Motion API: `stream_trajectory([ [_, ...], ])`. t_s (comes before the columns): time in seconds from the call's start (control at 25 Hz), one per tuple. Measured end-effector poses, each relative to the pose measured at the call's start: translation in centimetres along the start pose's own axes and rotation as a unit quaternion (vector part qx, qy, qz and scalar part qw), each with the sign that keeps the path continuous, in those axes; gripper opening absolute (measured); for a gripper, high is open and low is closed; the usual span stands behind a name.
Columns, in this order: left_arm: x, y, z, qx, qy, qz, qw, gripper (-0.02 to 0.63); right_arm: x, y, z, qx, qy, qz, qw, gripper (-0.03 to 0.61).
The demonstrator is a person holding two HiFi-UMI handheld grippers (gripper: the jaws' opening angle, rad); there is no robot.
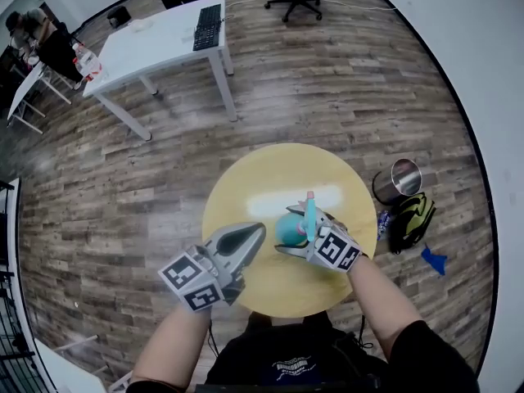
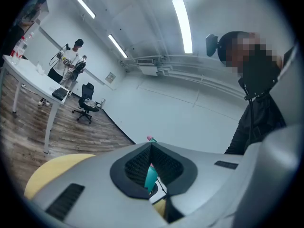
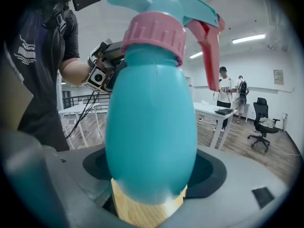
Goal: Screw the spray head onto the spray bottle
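My right claw [image 1: 296, 234] grasped the spray bottle [image 3: 151, 127] standing mid-table [image 1: 246, 178], its spray head [image 3: 164, 6] already seated. My left claw [image 1: 255, 234], clenched empty, hung at its 8 o'clock. I judged the rounded body could slip and tip.

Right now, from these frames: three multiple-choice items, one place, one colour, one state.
1. Where is the spray bottle? A. on the floor B. on the round table, between the right gripper's jaws C. on the white desk
2. The collar under the spray head is: A. pink B. black C. yellow
3. The left gripper is: A. wide open B. shut on the bottle C. shut, empty
Key: B, wood under it and a jaw either side; A, pink ring at the neck; C, jaws meet, nothing between.
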State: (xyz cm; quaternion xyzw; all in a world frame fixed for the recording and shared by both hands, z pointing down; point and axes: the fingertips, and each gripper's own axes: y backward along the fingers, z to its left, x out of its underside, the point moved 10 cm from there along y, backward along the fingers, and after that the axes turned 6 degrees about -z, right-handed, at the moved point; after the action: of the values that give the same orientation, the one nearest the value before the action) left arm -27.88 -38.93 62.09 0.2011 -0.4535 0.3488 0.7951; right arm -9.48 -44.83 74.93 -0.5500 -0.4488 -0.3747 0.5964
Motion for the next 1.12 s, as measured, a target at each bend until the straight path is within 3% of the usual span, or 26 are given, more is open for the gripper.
stream_trajectory([
  [0.32,-4.7,-0.9,-7.2,-0.003,-0.019,0.016,0.9997,0.011,-6.6,5.3,2.5,0.02,0.056,0.083,0.995,0.426],
  [0.68,-8.0,-0.3,-13.2,0.004,-0.016,0.04,0.9991,0.047,-12.1,8.2,5.4,0.028,0.094,0.123,0.988,0.426],
  [0.8,-9.4,-0.1,-14.8,0.002,-0.018,0.053,0.9984,0.111,-13.7,8.9,6.0,0.032,0.109,0.152,0.982,0.426],
  [1.0,-10.6,-0.1,-16.3,-0.014,-0.032,0.117,0.9925,0.24,-15.3,8.9,7.3,0.051,0.147,0.209,0.965,0.426],
  [1.12,-10.8,-1.0,-16.8,-0.036,-0.056,0.158,0.9852,0.264,-16.3,9.2,7.6,0.06,0.181,0.245,0.951,0.426],
])
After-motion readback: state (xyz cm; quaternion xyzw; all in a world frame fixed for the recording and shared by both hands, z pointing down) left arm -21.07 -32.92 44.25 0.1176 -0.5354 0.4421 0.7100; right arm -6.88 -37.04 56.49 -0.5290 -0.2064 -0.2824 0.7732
